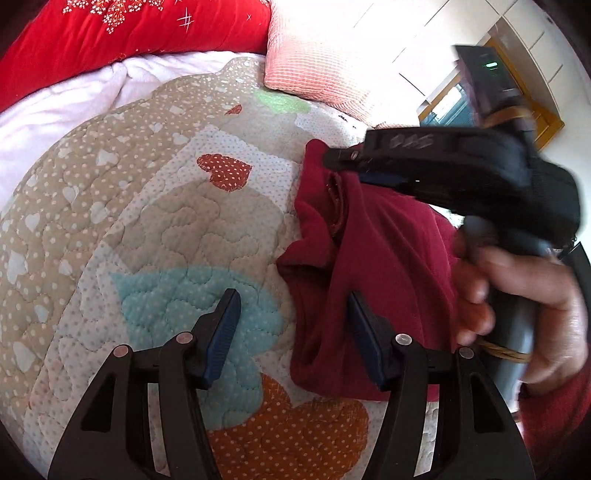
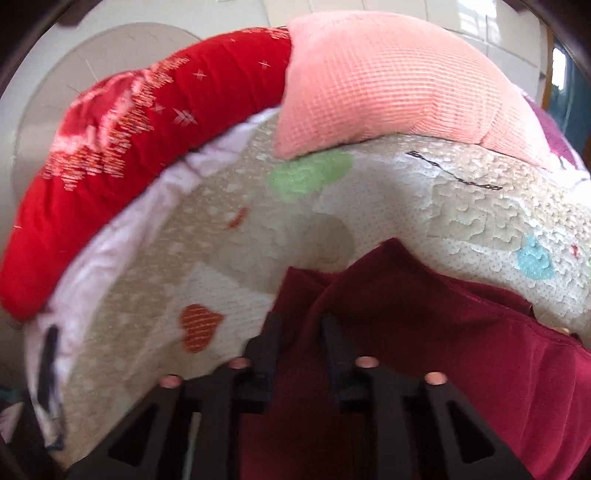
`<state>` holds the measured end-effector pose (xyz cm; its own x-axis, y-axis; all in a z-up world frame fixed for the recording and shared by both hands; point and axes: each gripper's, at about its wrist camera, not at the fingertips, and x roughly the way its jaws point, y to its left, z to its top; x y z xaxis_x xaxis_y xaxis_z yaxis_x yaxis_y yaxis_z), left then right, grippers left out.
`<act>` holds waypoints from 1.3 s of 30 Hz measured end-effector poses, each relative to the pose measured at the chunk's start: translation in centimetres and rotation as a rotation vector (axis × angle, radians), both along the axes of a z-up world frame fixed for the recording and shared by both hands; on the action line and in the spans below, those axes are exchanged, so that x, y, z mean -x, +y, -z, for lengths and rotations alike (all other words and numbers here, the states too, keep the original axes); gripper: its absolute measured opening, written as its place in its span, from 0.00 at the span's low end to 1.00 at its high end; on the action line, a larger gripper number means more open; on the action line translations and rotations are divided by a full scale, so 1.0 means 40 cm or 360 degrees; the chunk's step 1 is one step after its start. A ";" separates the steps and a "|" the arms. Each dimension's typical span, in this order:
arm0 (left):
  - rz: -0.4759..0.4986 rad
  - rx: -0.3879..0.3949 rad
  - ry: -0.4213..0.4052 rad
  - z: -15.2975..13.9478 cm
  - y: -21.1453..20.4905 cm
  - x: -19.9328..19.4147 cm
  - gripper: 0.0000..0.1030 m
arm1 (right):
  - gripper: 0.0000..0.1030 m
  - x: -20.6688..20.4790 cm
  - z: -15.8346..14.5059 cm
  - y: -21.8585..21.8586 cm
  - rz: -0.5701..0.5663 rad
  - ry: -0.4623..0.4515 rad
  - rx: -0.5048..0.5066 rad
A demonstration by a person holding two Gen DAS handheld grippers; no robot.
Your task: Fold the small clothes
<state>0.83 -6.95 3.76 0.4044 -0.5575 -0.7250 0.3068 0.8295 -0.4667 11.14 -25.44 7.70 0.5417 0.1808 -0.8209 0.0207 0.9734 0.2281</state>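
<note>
a fold of the maroon garment (image 1: 373, 258) was under way on the quilt (image 1: 166, 229) — the left gripper (image 1: 291, 336) stood released, the right gripper (image 2: 301, 350) was seen around cloth, its grasp not discernible — a firm pinch was judged needed next.

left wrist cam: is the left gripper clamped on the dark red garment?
No. The left gripper stands open, its pads apart over the quilt, with only the dark red garment's edge by its right pad.

The shirt (image 1: 373, 266) is dark red. The quilt (image 1: 155, 206) under it is tan and white with tiny dots and hearts in red, blue, orange and green. Behind the quilt, one pillow (image 1: 317, 62) is pink, and a blanket (image 1: 122, 33) is bright red with white stitching.
</note>
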 end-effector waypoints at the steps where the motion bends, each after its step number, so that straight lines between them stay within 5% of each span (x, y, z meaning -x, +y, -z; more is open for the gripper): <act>1: 0.0000 -0.0008 -0.0005 -0.001 -0.001 0.003 0.58 | 0.32 0.009 -0.008 0.001 -0.0007 0.0000 -0.0015; 12: 0.0001 -0.0037 -0.0024 -0.001 -0.011 0.008 0.58 | 0.27 0.029 0.030 0.055 -0.0068 0.0046 0.0060; 15: 0.0003 -0.0028 -0.0016 -0.002 -0.008 0.006 0.58 | 0.26 0.048 -0.007 0.030 -0.0050 0.0015 -0.0059; 19: 0.0000 0.0002 -0.0006 -0.003 -0.001 0.002 0.62 | 0.39 0.095 -0.048 -0.005 0.0016 -0.0045 -0.0120; 23: 0.0000 0.0012 -0.0014 -0.005 -0.001 0.003 0.65 | 0.42 0.127 -0.050 -0.020 0.0028 -0.0051 -0.0159; 28: 0.0005 0.0032 -0.0009 -0.002 -0.003 0.002 0.67 | 0.44 0.083 -0.033 0.016 -0.0002 -0.0022 -0.0051; 34: 0.0010 0.0021 -0.0006 0.003 -0.006 -0.002 0.68 | 0.44 -0.035 0.022 0.044 -0.0004 0.0077 0.0350; 39: 0.0013 -0.0005 -0.0030 0.011 -0.023 -0.014 0.69 | 0.44 -0.055 0.059 -0.003 0.0055 0.0090 0.0255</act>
